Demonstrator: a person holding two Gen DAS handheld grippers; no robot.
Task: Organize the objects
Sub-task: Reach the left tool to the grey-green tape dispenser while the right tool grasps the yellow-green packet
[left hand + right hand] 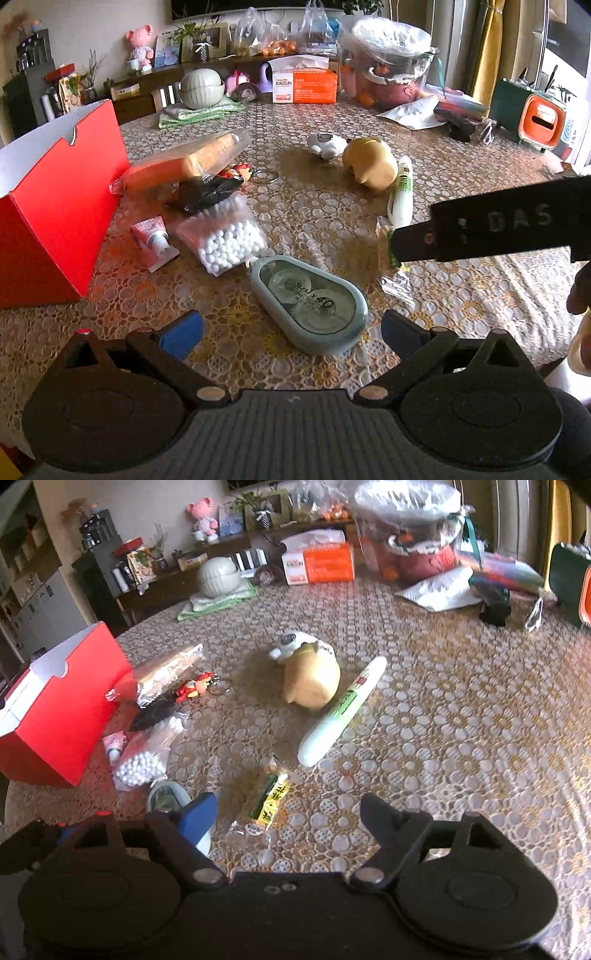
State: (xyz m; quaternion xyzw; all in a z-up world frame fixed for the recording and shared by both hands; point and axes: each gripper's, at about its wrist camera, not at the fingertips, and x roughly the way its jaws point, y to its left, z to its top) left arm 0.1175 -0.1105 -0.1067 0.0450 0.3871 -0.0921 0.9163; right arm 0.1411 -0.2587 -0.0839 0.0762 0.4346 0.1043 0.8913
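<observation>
Red box (pixel 55 206) left; tape dispenser (pixel 310 302) between left tongs (pixel 291 334).

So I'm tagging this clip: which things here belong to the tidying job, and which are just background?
Job: red box, correction tape, bead bag, green snack packet, white tube, yellow plush.

Background: tissue box, ceramic jar, pink figurine.
</observation>
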